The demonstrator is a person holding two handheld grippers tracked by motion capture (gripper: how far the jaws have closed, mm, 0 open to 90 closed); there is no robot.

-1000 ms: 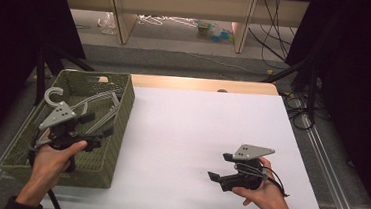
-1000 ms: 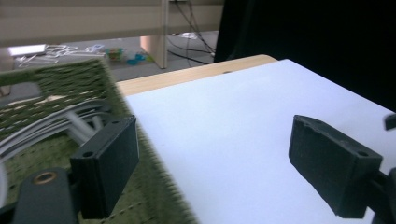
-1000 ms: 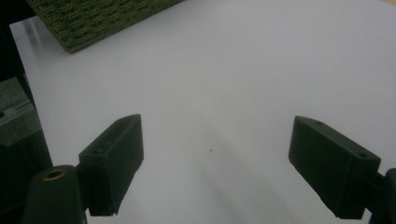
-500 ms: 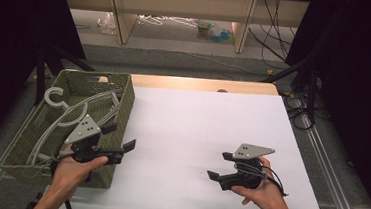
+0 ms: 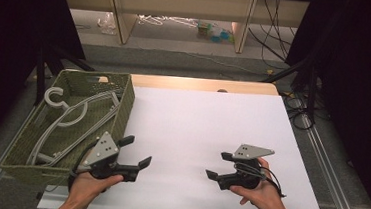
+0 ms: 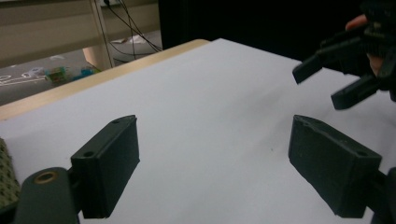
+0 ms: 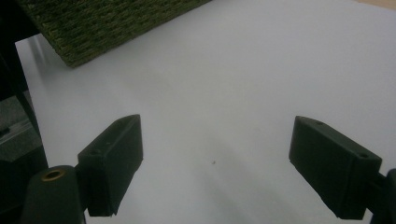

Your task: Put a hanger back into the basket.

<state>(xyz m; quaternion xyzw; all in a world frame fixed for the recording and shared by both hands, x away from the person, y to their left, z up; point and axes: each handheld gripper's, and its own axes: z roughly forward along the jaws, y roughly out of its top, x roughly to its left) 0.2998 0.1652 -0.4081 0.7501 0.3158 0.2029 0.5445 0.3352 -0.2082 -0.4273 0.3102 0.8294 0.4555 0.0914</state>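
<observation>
Both grippers hang empty over the white table top [image 5: 212, 121], jaws spread wide apart with nothing between them. The left gripper [image 5: 137, 153] sits at about seven o'clock on the table, just beside the near right corner of the green woven basket [image 5: 123, 104], its jaws aimed toward three o'clock across the bare sheet; in the left gripper view its two black pads frame only white surface, with the right gripper [image 6: 336, 79] farther off at about two o'clock. That right gripper [image 5: 216, 167] rests low at about five o'clock, pointing back toward nine o'clock, so its own view looks across the sheet to the basket's corner [image 7: 107, 28] at eleven o'clock. The grey hangers [image 5: 67, 120] lie stacked inside the basket, hooks toward its far left end, untouched by either tool. Judging by this, the hangers are stowed and the hands are parked clear of the basket, facing each other in an idle pose.
</observation>
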